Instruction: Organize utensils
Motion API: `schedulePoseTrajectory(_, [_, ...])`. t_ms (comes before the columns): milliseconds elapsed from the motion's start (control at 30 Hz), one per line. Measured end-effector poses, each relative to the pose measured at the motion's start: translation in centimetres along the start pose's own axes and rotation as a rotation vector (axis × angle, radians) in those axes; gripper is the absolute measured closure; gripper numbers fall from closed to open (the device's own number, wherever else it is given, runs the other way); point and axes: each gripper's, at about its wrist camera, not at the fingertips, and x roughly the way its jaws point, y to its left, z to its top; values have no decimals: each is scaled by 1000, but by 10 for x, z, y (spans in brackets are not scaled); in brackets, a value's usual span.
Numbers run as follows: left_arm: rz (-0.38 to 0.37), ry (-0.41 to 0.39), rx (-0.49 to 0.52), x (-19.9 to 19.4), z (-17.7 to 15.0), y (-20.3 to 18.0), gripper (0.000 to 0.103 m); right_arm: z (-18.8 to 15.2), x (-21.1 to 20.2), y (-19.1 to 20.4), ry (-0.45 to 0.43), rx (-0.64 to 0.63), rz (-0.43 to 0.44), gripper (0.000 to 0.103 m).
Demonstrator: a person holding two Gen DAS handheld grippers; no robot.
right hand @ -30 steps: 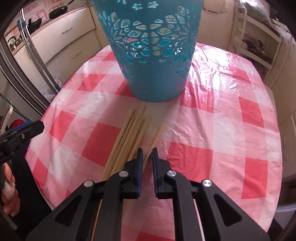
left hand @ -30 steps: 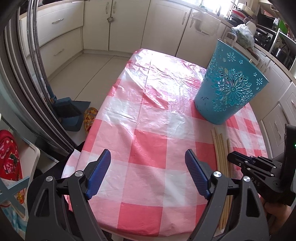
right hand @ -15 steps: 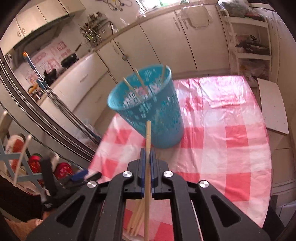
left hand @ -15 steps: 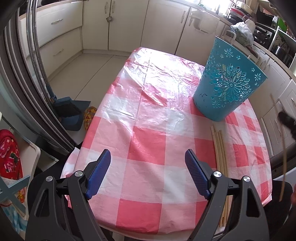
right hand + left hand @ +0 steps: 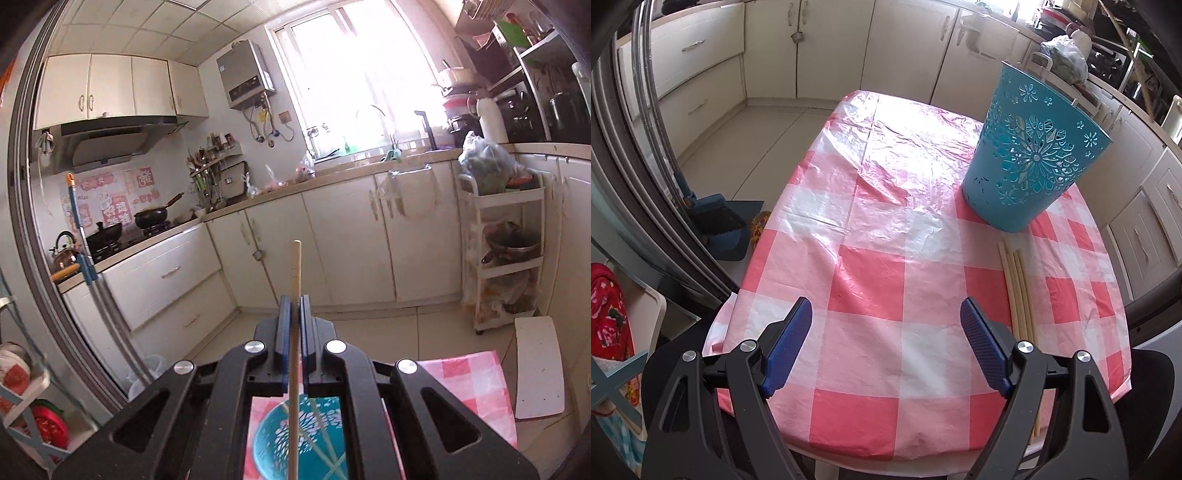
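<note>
Now the right tool [image 5: 294,332] is pinched shut on a single wooden chopstick [image 5: 295,273], its blue pads pressed against the stick's sides. The chopstick runs lengthwise through the closed jaws: one end points out ahead toward the kitchen cabinets, the other trails back under the tool body. Seen through the gap in the tool's frame, the blue basket [image 5: 295,439] sits directly below, mouth up, with a few chopsticks already leaning inside it. So the held stick is above the basket's opening but lies closer to level than upright; by my reading, the coming move turns on tipping its long axis down so the trailing end drops into the mouth, not across the rim.

The left tool [image 5: 886,347] hangs over the checked desk [image 5: 871,280] with its jaws spread wide and nothing between them. From its view the basket [image 5: 1034,162] stands at the far right of the desk, and the remaining chopsticks [image 5: 1019,295] lie side by side just in front of it, long axes pointing toward the basket. They lie just right of the left tool's right finger.
</note>
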Motion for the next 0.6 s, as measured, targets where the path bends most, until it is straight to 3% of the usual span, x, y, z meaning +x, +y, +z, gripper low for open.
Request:
schedulePoseTrajectory(133, [-10, 18, 9, 6, 1, -4, 24, -19, 24, -9, -8, -13, -87, 97])
schedulePoseTrajectory(300, [-17, 32, 69, 17, 8, -25, 24, -44, 39, -18, 102, -21, -77, 95])
schedulePoseTrajectory(433, [-11, 49, 118, 34, 13, -44, 24, -53, 22, -24, 146, -41, -61, 90])
schedulePoseTrajectory(600, [-42, 67, 131, 48, 20, -63, 24, -53, -18, -45, 132, -56, -79, 77])
